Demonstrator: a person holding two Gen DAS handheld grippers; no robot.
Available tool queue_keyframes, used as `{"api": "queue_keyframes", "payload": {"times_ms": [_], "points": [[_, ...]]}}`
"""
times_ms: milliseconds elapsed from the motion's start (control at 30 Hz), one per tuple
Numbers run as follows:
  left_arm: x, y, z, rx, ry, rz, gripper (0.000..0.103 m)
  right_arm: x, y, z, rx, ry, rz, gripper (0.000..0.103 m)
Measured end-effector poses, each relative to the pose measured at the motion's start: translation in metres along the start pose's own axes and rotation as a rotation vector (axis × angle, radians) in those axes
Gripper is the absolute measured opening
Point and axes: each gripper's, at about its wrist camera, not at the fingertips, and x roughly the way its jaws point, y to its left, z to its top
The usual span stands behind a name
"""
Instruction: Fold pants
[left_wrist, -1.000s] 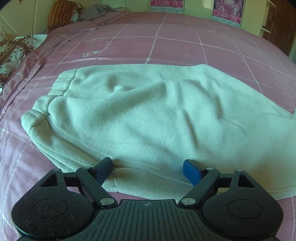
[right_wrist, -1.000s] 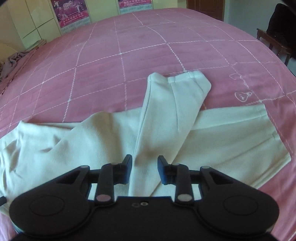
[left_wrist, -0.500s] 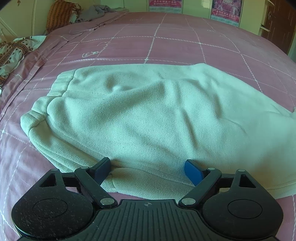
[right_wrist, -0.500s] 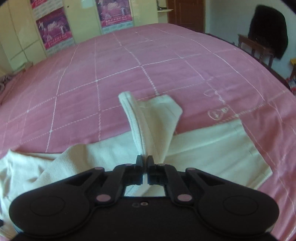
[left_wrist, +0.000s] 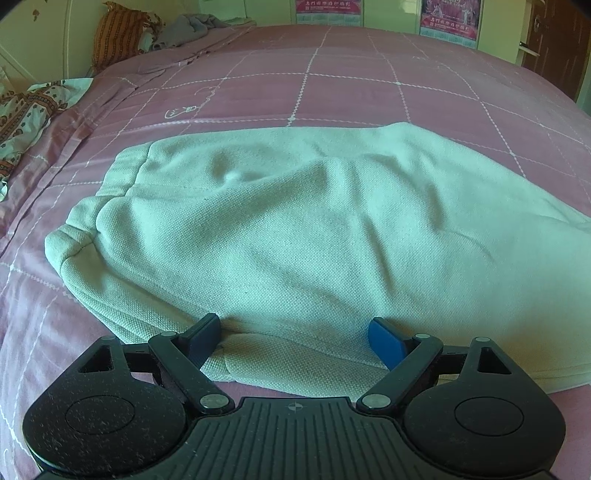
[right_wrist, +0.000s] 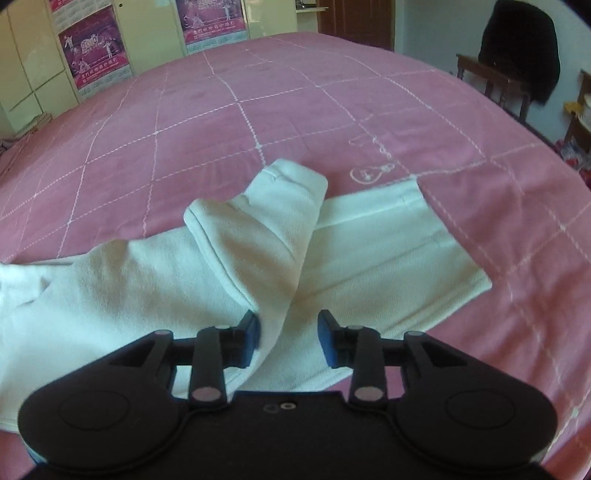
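Observation:
Pale cream pants (left_wrist: 295, 221) lie across the pink quilted bed (left_wrist: 332, 96), with the waistband (left_wrist: 110, 192) at the left of the left wrist view. My left gripper (left_wrist: 295, 339) stands open over the pants' near edge, a flat fold of cloth between its blue pads. In the right wrist view the upper leg (right_wrist: 266, 229) lies slantwise across the lower leg (right_wrist: 388, 258), its hem rumpled. My right gripper (right_wrist: 290, 336) is opening over that upper leg. The cloth runs between the pads and the right pad stands apart from it.
A striped pillow (left_wrist: 118, 33), a grey garment (left_wrist: 188, 27) and a patterned cloth (left_wrist: 26, 110) sit at the bed's far left. A wooden chair with a dark garment (right_wrist: 517, 55) stands beyond the right edge. Posters (right_wrist: 92, 48) hang on the far cupboards.
The right gripper was shut on the raised upper leg half a second ago. Its jaws now stand apart and the leg has dropped across the lower one. The left gripper has not moved.

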Motion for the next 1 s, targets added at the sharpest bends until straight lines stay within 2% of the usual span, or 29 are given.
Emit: {"api": "queue_keyframes", "payload": {"times_ms": [267, 333, 367, 433, 500, 533, 567, 600, 667, 733, 800, 833, 867, 933, 1000], "points": [[-0.001, -0.002, 0.0, 0.002, 0.003, 0.009, 0.087, 0.024, 0.032, 0.03, -0.038, -0.029, -0.069, 0.04], [0.0, -0.002, 0.0, 0.004, 0.003, 0.011, 0.087, 0.029, 0.038, 0.04, -0.057, -0.035, -0.067, 0.035], [0.0, -0.002, -0.001, 0.003, 0.003, 0.012, 0.087, 0.031, 0.038, 0.044, -0.055, -0.031, -0.064, 0.021], [0.0, -0.002, -0.001, 0.004, 0.002, 0.012, 0.087, 0.029, 0.025, 0.055, 0.033, -0.028, -0.018, 0.015], [0.0, -0.002, -0.001, 0.004, 0.002, 0.01, 0.088, 0.016, 0.001, 0.061, 0.14, -0.062, 0.032, 0.014], [0.0, -0.001, -0.001, 0.004, 0.003, 0.009, 0.088, 0.006, -0.012, 0.062, 0.203, -0.079, 0.064, 0.013], [0.0, -0.001, -0.001, 0.004, 0.002, 0.007, 0.088, -0.003, -0.025, 0.059, 0.259, -0.089, 0.095, 0.007], [0.0, -0.001, -0.001, 0.006, 0.001, 0.006, 0.088, -0.013, -0.04, 0.05, 0.322, -0.103, 0.118, 0.005], [0.0, -0.002, -0.002, 0.016, -0.004, 0.007, 0.088, -0.016, -0.064, 0.029, 0.376, -0.08, 0.113, 0.005], [-0.001, -0.002, -0.002, 0.023, -0.004, 0.008, 0.088, 0.002, -0.082, 0.005, 0.394, 0.008, 0.067, 0.005], [-0.001, -0.003, -0.002, 0.023, -0.001, 0.011, 0.088, 0.013, -0.096, -0.013, 0.447, 0.043, 0.086, 0.005], [-0.001, -0.004, -0.001, 0.024, 0.0, 0.012, 0.088, 0.013, -0.097, -0.014, 0.45, 0.033, 0.11, 0.007], [-0.001, -0.004, -0.001, 0.024, 0.002, 0.014, 0.088, 0.013, -0.097, -0.012, 0.441, 0.024, 0.134, 0.018], [0.0, -0.005, -0.001, 0.022, 0.002, 0.019, 0.088, 0.009, -0.102, -0.007, 0.483, -0.009, 0.185, 0.031], [0.0, -0.006, -0.001, 0.021, -0.001, 0.024, 0.089, 0.01, -0.108, -0.001, 0.521, -0.036, 0.197, 0.031]]}}
